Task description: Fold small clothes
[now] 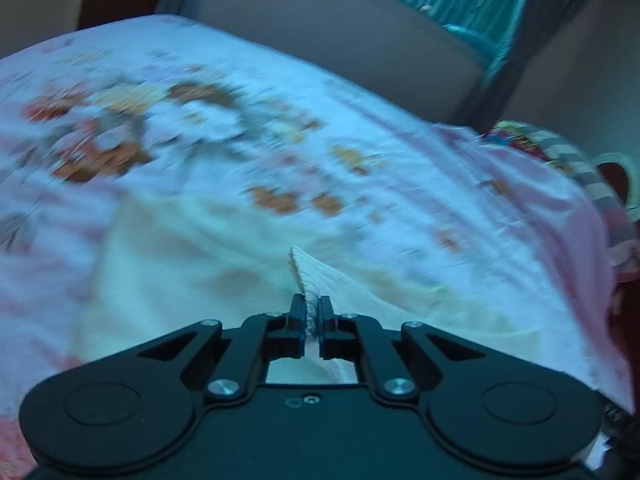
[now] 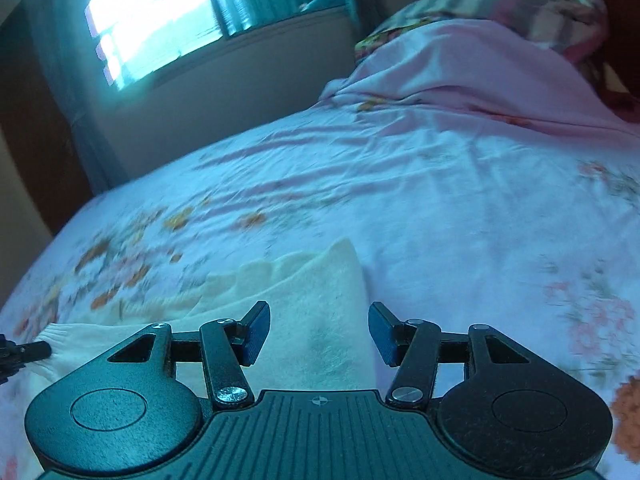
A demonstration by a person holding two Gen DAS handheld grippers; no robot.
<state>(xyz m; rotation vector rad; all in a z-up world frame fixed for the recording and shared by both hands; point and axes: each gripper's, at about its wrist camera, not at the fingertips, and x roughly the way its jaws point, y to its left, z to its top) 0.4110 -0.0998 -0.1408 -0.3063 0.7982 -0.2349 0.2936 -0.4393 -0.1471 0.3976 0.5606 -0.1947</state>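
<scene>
A small cream knit garment [image 1: 180,272] lies on a floral bed sheet [image 1: 380,128]. My left gripper [image 1: 312,305] is shut on a ribbed edge [image 1: 316,274] of it, which sticks up between the pads. In the right wrist view the garment [image 2: 312,276] lies spread under my right gripper [image 2: 319,320], which stands open just above it with nothing pinched. A black tip of the left gripper [image 2: 28,352] shows at the far left, at the garment's ribbed cuff [image 2: 68,340].
The white and pink sheet [image 2: 440,200] is wrinkled. A pink cover and a patterned pillow [image 2: 500,8] are heaped at the bed's far right. A window with teal curtains [image 2: 152,20] and a wall lie beyond the bed's edge.
</scene>
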